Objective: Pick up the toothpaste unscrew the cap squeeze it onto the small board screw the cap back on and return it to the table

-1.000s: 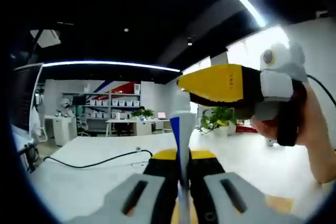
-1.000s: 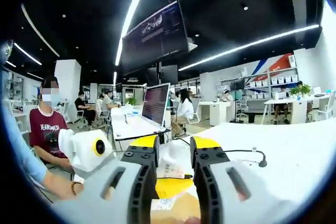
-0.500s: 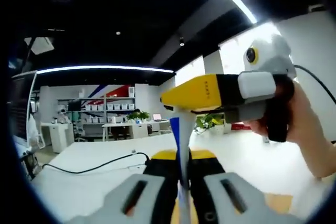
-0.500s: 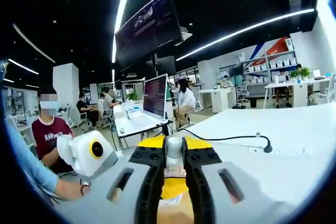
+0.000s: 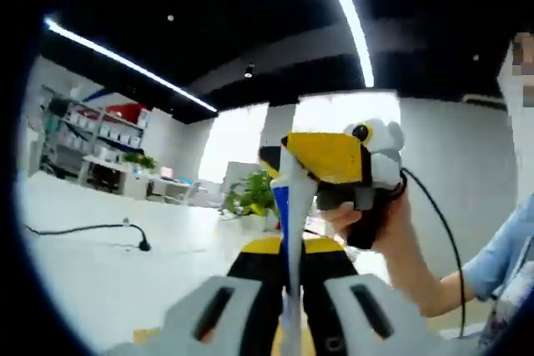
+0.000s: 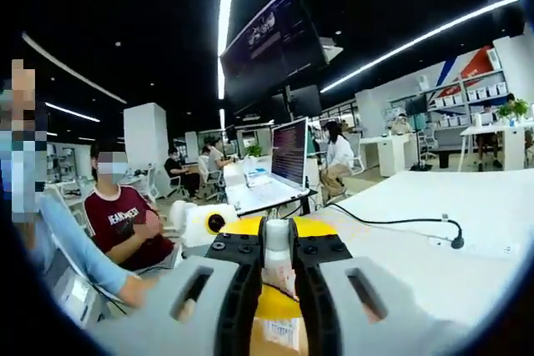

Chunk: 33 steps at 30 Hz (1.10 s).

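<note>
White-and-blue toothpaste tube (image 5: pixel 284 206) stands clamped in the left claw (image 5: pixel 288 277); the right claw (image 6: pixel 276 258) pinches its white cap (image 6: pixel 276 238) above the tabletop (image 6: pixel 434 264)

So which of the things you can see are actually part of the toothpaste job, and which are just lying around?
In the job:
- toothpaste tube, clamped in the left hand-held gripper
- its cap, gripped by the right hand-held gripper

Just lying about:
- black cable on the white table
- laptop
- potted plant

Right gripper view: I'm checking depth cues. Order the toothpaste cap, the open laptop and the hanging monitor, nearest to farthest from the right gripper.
1. Toothpaste cap, between the right gripper's jaws.
2. Open laptop, on the desk beyond.
3. Hanging monitor, up by the ceiling, behind the laptop.
</note>
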{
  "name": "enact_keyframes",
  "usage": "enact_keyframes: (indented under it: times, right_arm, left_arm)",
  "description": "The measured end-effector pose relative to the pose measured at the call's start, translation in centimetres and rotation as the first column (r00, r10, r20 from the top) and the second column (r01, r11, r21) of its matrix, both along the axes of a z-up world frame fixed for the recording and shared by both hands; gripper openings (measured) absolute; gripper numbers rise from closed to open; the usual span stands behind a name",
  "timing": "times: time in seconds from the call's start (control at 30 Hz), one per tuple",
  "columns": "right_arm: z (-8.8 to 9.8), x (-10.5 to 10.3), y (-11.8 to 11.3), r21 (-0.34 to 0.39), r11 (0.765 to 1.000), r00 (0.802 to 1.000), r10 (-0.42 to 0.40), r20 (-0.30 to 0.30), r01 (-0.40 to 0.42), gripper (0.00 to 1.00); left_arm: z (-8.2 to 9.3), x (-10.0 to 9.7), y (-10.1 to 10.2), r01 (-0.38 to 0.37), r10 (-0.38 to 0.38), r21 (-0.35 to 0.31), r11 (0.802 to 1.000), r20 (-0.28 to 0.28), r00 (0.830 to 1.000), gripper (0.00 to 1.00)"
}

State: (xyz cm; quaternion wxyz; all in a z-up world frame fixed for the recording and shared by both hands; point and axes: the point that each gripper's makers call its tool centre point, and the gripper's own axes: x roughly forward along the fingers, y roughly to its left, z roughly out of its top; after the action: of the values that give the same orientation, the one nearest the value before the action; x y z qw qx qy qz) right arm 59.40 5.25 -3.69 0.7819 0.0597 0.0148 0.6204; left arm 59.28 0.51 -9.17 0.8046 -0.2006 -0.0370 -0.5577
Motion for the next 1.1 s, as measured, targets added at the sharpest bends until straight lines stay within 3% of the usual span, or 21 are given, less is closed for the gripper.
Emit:
enact_keyframes:
  times: [0.07,0.17,0.23,0.3,0.4,0.47,0.57,0.63,0.67,0.77,0.87,0.93,0.97,1.0,1.1]
  right_arm:
    - [0.6,-1.4,0.1,0.053,0.993,0.993,0.11,-0.034,-0.108,0.12]
    - [1.3,-3.1,0.2,0.136,0.96,0.963,0.256,-0.087,-0.243,0.12]
    - [1.7,-3.9,0.3,0.179,0.938,0.942,0.319,-0.102,-0.298,0.12]
    - [2.2,-4.9,0.4,0.213,0.907,0.915,0.39,-0.1,-0.364,0.12]
    - [2.7,-6.0,0.4,0.235,0.879,0.894,0.441,-0.073,-0.415,0.12]
    - [2.9,-6.3,0.3,0.245,0.866,0.884,0.463,-0.062,-0.436,0.12]
    - [2.8,-7.0,0.2,0.255,0.85,0.872,0.487,-0.046,-0.461,0.12]
    - [3.0,-6.8,0.0,0.261,0.848,0.871,0.489,-0.049,-0.461,0.12]
    - [3.0,-6.7,0.0,0.264,0.85,0.874,0.484,-0.052,-0.455,0.12]
    - [2.3,-6.3,-0.1,0.205,0.889,0.908,0.419,-0.008,-0.409,0.12]
    - [1.9,-4.1,-0.7,0.148,0.95,0.961,0.276,0.015,-0.275,0.12]
    - [1.8,-1.9,-1.4,0.118,0.98,0.987,0.155,0.042,-0.159,0.12]
    - [1.7,-1.0,-1.7,0.106,0.989,0.994,0.096,0.053,-0.101,0.12]
    - [1.6,-0.2,-2.0,0.086,0.995,0.996,0.039,0.076,-0.045,0.12]
    - [1.4,1.4,-2.2,0.047,0.996,0.987,-0.084,0.137,0.078,0.11]
  left_arm:
    - [0.7,-1.8,-0.3,0.167,-0.17,-0.079,0.983,-0.034,0.985,0.04]
    - [1.5,-4.6,-0.7,0.353,-0.361,-0.154,0.923,-0.028,0.932,0.04]
    - [2.3,-6.5,-0.7,0.471,-0.485,-0.226,0.853,-0.01,0.874,0.04]
    - [2.6,-8.4,-0.7,0.569,-0.597,-0.285,0.771,-0.016,0.802,0.04]
    - [2.9,-9.1,-0.7,0.624,-0.663,-0.327,0.71,-0.013,0.748,0.05]
    - [3.0,-9.4,-0.8,0.641,-0.683,-0.335,0.691,-0.009,0.731,0.05]
    - [3.0,-9.9,-1.1,0.647,-0.685,-0.333,0.686,0.006,0.729,0.05]
    - [3.1,-9.7,-1.1,0.636,-0.67,-0.331,0.697,0.014,0.742,0.06]
    - [3.0,-9.0,-1.3,0.606,-0.633,-0.319,0.729,0.023,0.773,0.07]
    - [2.2,-6.6,-1.9,0.452,-0.451,-0.228,0.863,0.06,0.891,0.19]
    - [1.9,-3.7,-1.6,0.289,-0.276,-0.169,0.942,0.098,0.956,0.27]
    - [1.3,-2.1,-1.5,0.157,-0.142,-0.096,0.983,0.147,0.979,0.27]
    - [0.8,-1.0,-1.3,0.053,-0.047,-0.026,0.998,0.19,0.981,0.27]
    - [0.3,-0.4,-1.2,-0.015,0.006,0.036,0.999,0.233,0.972,0.26]
    - [-0.5,1.3,-0.8,-0.174,0.141,0.111,0.978,0.258,0.956,0.31]
